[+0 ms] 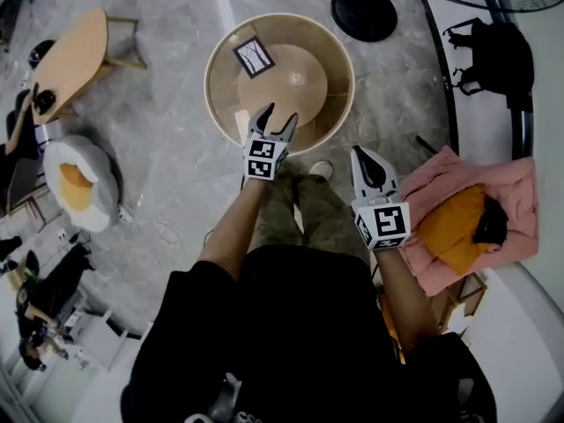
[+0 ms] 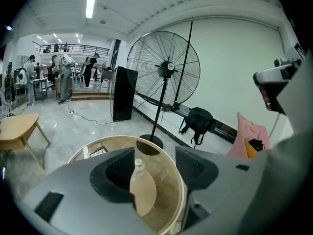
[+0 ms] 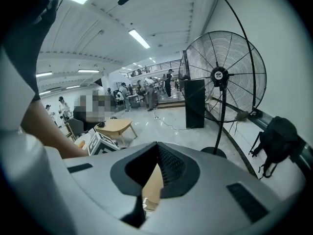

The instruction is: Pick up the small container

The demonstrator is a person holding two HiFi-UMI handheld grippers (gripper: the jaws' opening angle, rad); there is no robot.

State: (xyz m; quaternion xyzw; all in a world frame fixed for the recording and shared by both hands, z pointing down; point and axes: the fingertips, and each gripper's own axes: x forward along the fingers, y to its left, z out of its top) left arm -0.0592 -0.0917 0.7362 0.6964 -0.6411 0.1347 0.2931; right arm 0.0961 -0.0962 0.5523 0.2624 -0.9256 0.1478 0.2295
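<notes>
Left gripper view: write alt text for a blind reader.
The left gripper, jaws apart, points down at a small clear bottle standing on a rimmed round wooden table, framed between the jaws but not gripped. Behind are a large pedestal fan and a black backpack by a white wall.

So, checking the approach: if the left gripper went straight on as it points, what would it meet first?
Probably the small container, standing on the round table and framed between the left gripper's open jaws. Nothing shows in between, though depth is unclear.
</notes>
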